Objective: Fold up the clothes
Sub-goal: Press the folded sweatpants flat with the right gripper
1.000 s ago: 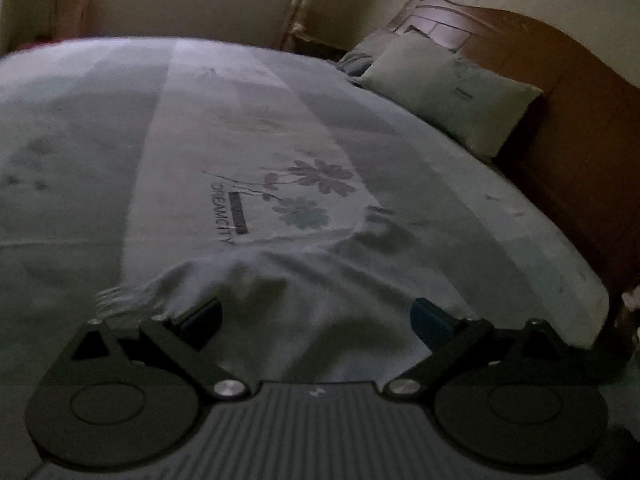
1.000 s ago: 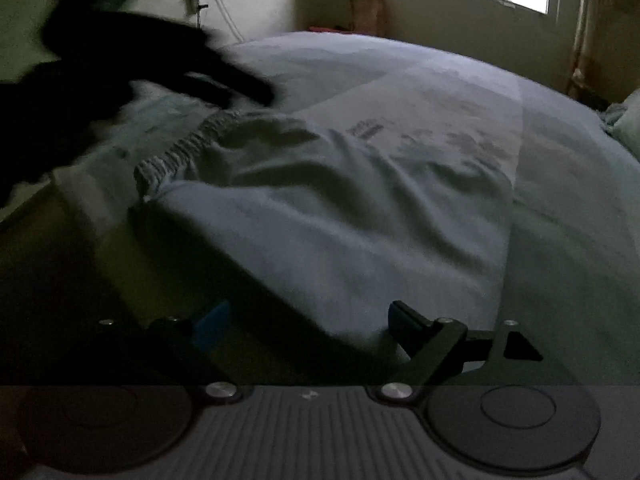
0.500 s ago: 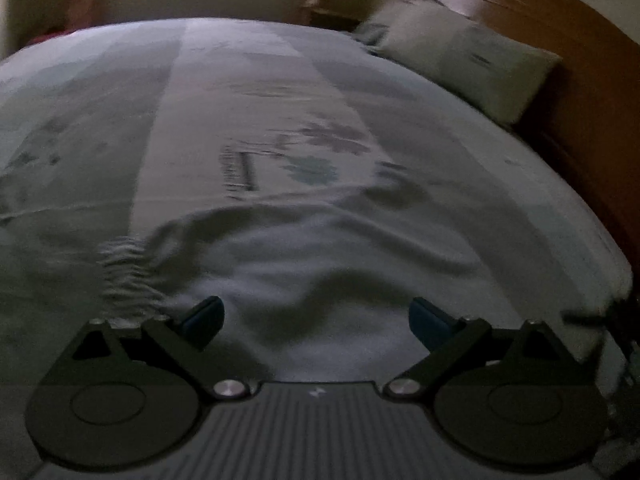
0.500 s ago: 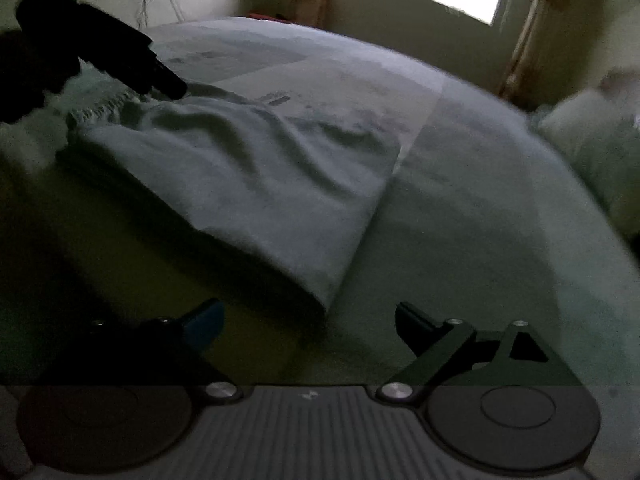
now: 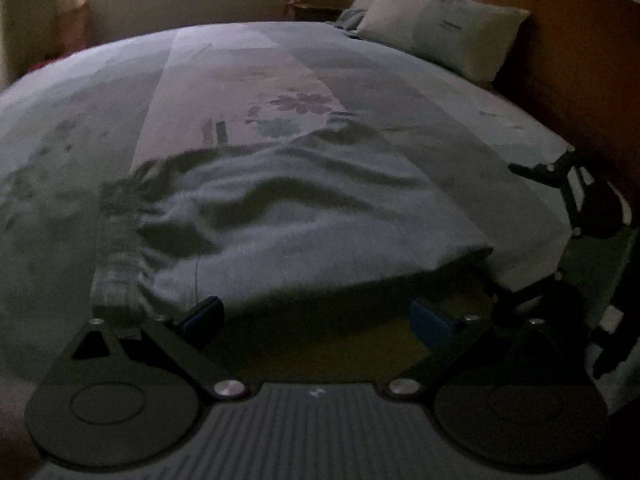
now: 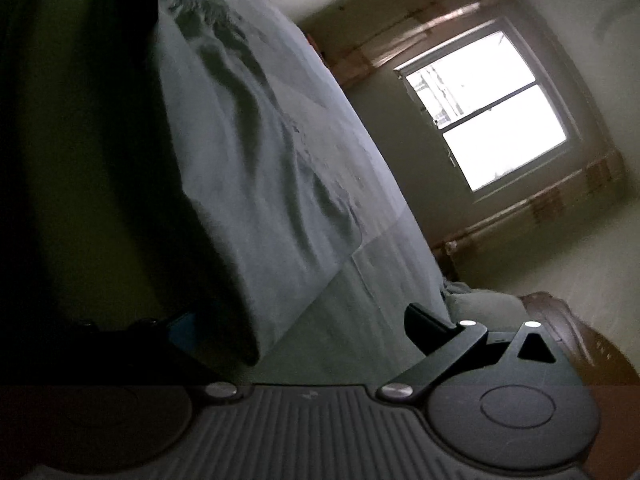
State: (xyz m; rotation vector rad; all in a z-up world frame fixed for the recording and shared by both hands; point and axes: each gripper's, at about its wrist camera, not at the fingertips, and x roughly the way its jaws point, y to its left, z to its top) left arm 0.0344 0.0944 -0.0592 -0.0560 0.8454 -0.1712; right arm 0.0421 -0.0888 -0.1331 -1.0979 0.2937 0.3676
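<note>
Grey garment (image 5: 304, 216) lies rumpled on the bed (image 5: 100, 92), near its front edge, with both tools spread and nothing gripped.

Its gathered waistband (image 5: 116, 256) sits at nine o'clock of the cloth in the left wrist view, and the near hem overhangs the mattress edge at about five o'clock. The left gripper (image 5: 316, 316) hovers released just short of that hem, pads clear of the fabric. The right gripper (image 6: 300, 324), seen from the left camera at three o'clock, is rolled on its side; its jaws have just been opening and nothing lies between them, the cloth's corner being just ahead. Pillows (image 5: 444, 28) lie at one o'clock by the headboard (image 5: 580, 60). My reading: a regrasp between folds. Next, each tool likely needs to close on a near corner before lifting it over.
</note>
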